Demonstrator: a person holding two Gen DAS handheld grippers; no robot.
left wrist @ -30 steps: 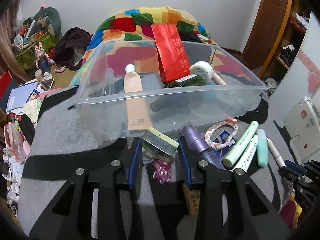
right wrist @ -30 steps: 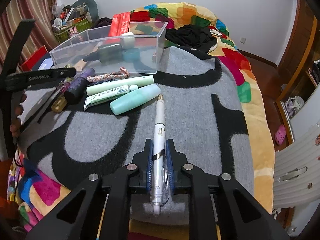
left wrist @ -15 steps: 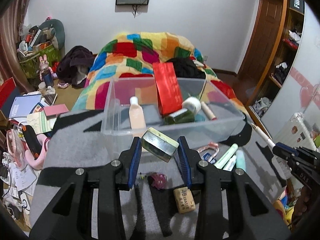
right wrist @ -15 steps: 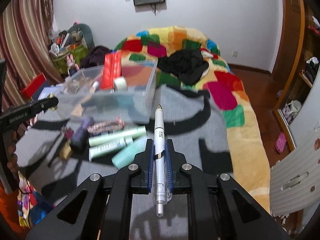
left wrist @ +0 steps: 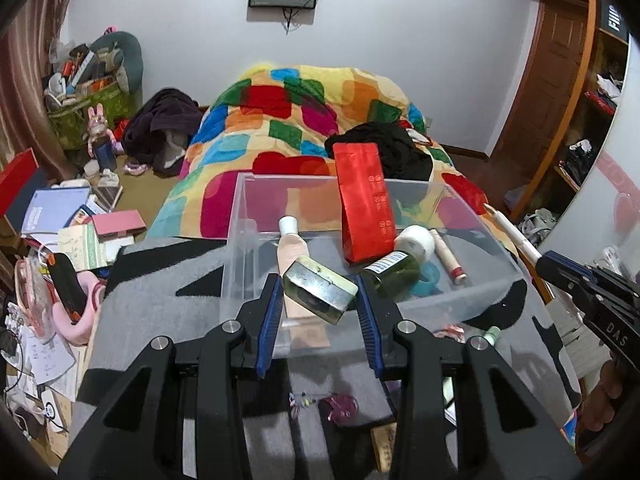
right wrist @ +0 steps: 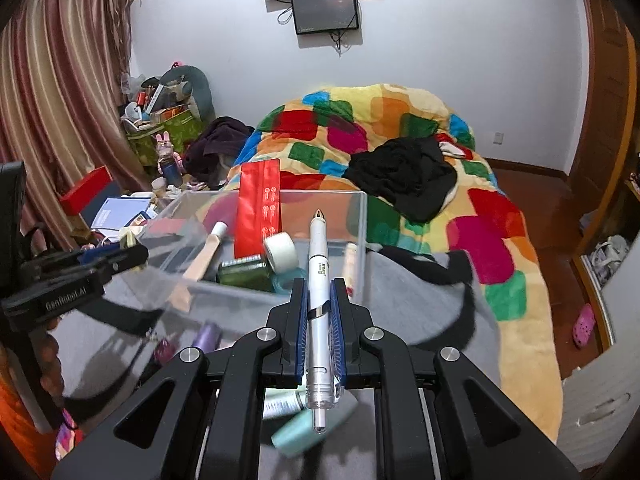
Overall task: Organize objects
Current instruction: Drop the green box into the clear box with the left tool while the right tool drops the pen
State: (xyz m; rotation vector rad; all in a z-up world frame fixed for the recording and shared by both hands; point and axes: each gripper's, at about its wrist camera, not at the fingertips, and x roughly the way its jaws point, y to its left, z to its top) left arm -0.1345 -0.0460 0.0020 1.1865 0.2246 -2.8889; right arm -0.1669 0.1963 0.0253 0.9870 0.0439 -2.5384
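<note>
My left gripper (left wrist: 320,286) is shut on a small green metal tin (left wrist: 320,290), held tilted above the near wall of the clear plastic bin (left wrist: 240,216). My right gripper (right wrist: 318,292) is shut on a white pen (right wrist: 319,264) that points forward over the same clear plastic bin (right wrist: 362,216). In the bin lie a red packet (left wrist: 366,208), a beige tube (left wrist: 292,250), a green bottle (left wrist: 396,268), a white tape roll (left wrist: 416,242) and a slim stick (left wrist: 448,256). The right gripper with the pen also shows at the right edge of the left wrist view.
The bin stands on a grey and black blanket (left wrist: 160,276) over a bright patchwork bed (left wrist: 304,112). A purple bottle (right wrist: 206,336), mint tubes (right wrist: 304,428) and small trinkets (left wrist: 340,404) lie loose near the bin. Cluttered floor lies to the left, a wooden door to the right.
Both grippers have risen, each with its load. The bin now sits lower and farther off in both views, with the pen tip over it and the tin at its near wall.
</note>
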